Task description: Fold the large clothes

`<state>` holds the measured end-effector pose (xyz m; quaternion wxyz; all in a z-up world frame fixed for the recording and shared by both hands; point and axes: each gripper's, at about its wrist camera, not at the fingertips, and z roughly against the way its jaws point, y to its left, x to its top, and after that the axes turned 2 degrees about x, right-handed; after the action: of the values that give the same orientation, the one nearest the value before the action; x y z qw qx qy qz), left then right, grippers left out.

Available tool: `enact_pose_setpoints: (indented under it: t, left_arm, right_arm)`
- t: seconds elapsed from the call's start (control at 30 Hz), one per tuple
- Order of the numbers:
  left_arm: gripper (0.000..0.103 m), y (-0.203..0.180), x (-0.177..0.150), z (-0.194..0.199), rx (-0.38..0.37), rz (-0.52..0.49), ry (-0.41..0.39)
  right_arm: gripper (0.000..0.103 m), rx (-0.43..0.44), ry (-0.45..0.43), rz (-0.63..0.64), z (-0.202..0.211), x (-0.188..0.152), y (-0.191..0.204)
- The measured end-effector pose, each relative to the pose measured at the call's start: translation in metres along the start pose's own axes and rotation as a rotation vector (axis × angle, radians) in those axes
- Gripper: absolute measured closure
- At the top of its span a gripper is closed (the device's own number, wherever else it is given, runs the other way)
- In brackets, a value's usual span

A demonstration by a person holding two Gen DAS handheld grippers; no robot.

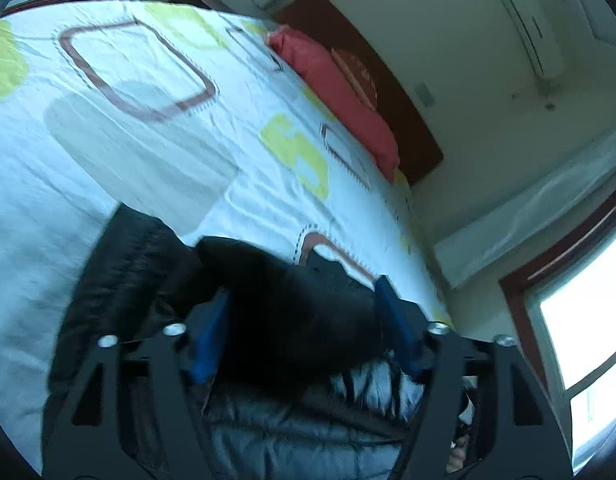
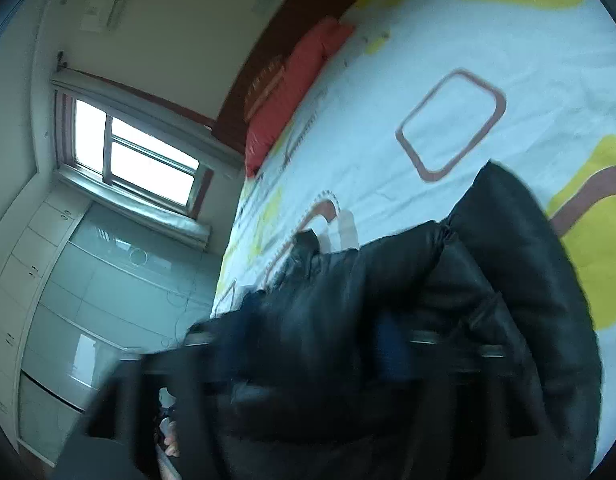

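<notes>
A: A bedroom, daylight at the window [image 2: 135, 152]: a bed [image 1: 155, 152] under a white sheet printed with yellow and brown shapes, a red pillow [image 1: 340, 96] against the dark headboard. Across the near edge lies a black padded jacket [image 1: 291, 312].

B: And the grippers?

A: The left gripper [image 1: 303, 324] stands with its blue fingers [image 1: 396, 320] spread wide, a dark bulge of jacket between them, no pad visibly pressing on it. The right gripper [image 2: 308, 344] is blurred; only one blue finger shows, jacket heaped in front, so I cannot tell from the view whether it pinches cloth.

B: What does the step call for?

A: Likely the laying-down of a fold. Done well, both sides clear the fabric fully before pulling back, or a pad snags the slippery shell and drags the fold open. Then flatten the puffed section, since padding tends to spring up, and square the edges on the sheet.
</notes>
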<state>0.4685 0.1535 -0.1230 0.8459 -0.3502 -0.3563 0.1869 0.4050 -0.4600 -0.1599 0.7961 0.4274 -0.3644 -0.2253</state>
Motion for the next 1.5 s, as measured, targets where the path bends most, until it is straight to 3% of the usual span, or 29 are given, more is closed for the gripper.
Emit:
enact_pose_setpoints:
  t: [0.1,0.2,0.33,0.4,0.6,0.7,0.83,1.0,1.1,1.17,1.23,1.37,1.5]
  left_arm:
    - [0.026,-0.002,0.001,0.022,-0.013,0.006,-0.034]
    - [0.026,-0.006,-0.005,0.029,0.039,-0.052,-0.052]
    - [0.027,-0.02,-0.013,0.008,0.141,-0.169,-0.01]
    - [0.027,-0.028,-0.012,-0.001,0.158,-0.208,0.0]
    - [0.027,-0.053,-0.008,-0.041,0.269,-0.344,-0.027]
    - [0.027,-0.046,-0.007,-0.064,0.361,-0.356,-0.004]
    - [0.028,-0.025,-0.007,-0.091,0.432,-0.318,0.084]
    - [0.029,-0.023,-0.002,-0.066,0.372,-0.278,-0.017]
    - [0.033,0.002,0.002,-0.082,0.422,-0.183,0.051]
    - [0.033,-0.002,0.003,-0.085,0.436,-0.198,0.059]
    - [0.033,-0.004,0.006,-0.075,0.389,-0.187,0.048]
    - [0.03,0.006,0.007,-0.026,0.316,-0.092,-0.004]
    - [0.025,0.025,-0.01,0.041,0.268,-0.004,-0.052]
  right_arm:
    - [0.031,0.009,-0.015,0.042,0.011,-0.002,0.012]
    - [0.031,-0.036,-0.025,0.088,0.013,-0.01,0.022]
    - [0.032,-0.182,0.025,0.186,-0.013,-0.016,0.037]
    - [0.04,-0.237,0.047,0.242,-0.031,-0.015,0.047]
    - [0.041,-0.377,0.086,0.473,-0.09,-0.015,0.083]
    - [0.041,-0.475,0.116,0.596,-0.121,-0.021,0.089]
    - [0.041,-0.568,0.202,0.586,-0.144,-0.031,0.061]
    - [0.041,-0.561,0.147,0.526,-0.122,-0.02,0.068]
    - [0.042,-0.566,0.13,0.43,-0.118,-0.009,0.042]
    - [0.041,-0.579,0.142,0.454,-0.122,-0.011,0.043]
    - [0.041,-0.568,0.134,0.463,-0.113,-0.011,0.051]
    - [0.04,-0.488,0.089,0.373,-0.064,-0.009,0.052]
    - [0.038,-0.487,0.041,0.327,0.009,-0.021,0.044]
